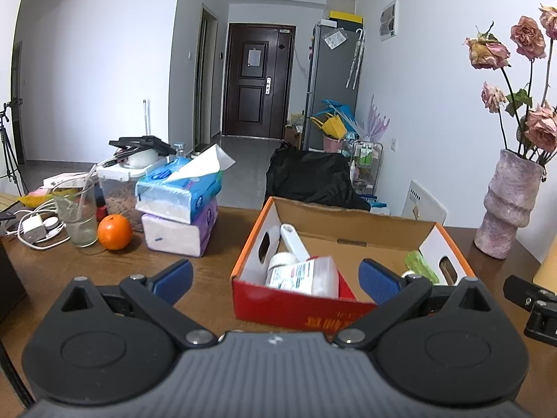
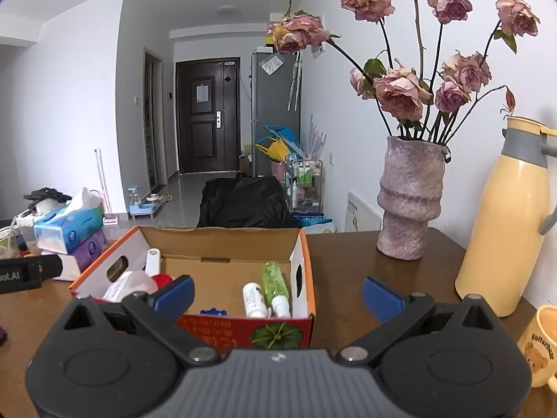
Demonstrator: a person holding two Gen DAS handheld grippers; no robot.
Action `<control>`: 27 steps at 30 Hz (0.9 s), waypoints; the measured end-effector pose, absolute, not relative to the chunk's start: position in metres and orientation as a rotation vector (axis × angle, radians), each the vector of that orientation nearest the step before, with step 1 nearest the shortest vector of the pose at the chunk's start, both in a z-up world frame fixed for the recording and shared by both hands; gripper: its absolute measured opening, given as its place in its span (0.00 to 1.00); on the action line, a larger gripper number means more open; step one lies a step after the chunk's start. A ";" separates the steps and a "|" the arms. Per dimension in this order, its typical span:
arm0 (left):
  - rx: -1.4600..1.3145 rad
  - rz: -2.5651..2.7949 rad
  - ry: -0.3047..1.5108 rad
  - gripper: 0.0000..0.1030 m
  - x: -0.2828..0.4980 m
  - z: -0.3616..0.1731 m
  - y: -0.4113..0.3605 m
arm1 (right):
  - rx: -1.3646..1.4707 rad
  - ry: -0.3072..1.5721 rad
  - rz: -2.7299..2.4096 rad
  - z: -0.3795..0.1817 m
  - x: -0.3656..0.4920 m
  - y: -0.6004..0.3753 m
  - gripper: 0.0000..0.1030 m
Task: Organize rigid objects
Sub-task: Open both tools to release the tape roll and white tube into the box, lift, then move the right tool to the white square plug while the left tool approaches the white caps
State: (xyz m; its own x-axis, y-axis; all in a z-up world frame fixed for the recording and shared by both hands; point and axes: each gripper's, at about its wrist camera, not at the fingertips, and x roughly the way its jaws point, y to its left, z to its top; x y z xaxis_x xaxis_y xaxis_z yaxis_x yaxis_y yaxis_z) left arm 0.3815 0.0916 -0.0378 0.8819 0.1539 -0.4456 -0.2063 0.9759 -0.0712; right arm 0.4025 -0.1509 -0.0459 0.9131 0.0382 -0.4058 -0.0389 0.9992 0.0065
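Note:
An open cardboard box (image 1: 303, 304) with a red front and orange rim stands on the brown table (image 1: 216, 240). Inside lie a clear jar with a printed label (image 1: 306, 275), a white tube (image 1: 294, 242) and a green bottle (image 1: 419, 264). My left gripper (image 1: 276, 277) hovers open in front of the box, holding nothing. In the right wrist view the same box (image 2: 243, 327) holds a white bottle (image 2: 253, 300), a green bottle (image 2: 275, 280) and a small blue piece (image 2: 213, 311). My right gripper (image 2: 278, 294) is open and empty, just before the box's front right corner.
Stacked tissue packs (image 1: 181, 209), an orange (image 1: 115, 232), a glass (image 1: 77, 216) and cables lie left of the box. A pink vase of dried roses (image 2: 409, 202), a yellow thermos (image 2: 506, 223) and a mug (image 2: 543, 348) stand to the right.

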 end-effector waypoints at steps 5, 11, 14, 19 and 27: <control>-0.113 0.192 0.464 1.00 0.359 -0.037 0.093 | 0.004 0.422 0.053 -0.044 0.381 -0.148 1.00; -0.109 0.189 0.466 1.00 0.329 -0.034 0.094 | 0.008 0.421 0.056 -0.041 0.354 -0.143 1.00; -0.109 0.188 0.466 1.00 0.314 -0.034 0.096 | 0.005 0.422 0.053 -0.039 0.341 -0.141 1.00; -0.100 0.191 0.475 1.00 0.291 -0.036 0.102 | -0.003 0.426 0.050 -0.038 0.320 -0.133 1.00; -0.100 0.207 0.485 1.00 0.259 -0.039 0.122 | -0.018 0.429 0.067 -0.037 0.289 -0.116 1.00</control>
State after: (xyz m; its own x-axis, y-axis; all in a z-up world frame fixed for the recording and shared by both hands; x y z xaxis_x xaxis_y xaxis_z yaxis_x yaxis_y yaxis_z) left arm 0.2586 0.1217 -0.0387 0.8642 0.1741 -0.4720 -0.2212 0.9742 -0.0457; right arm 0.2894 -0.1157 -0.0374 0.9073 0.0614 -0.4161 -0.0691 0.9976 -0.0036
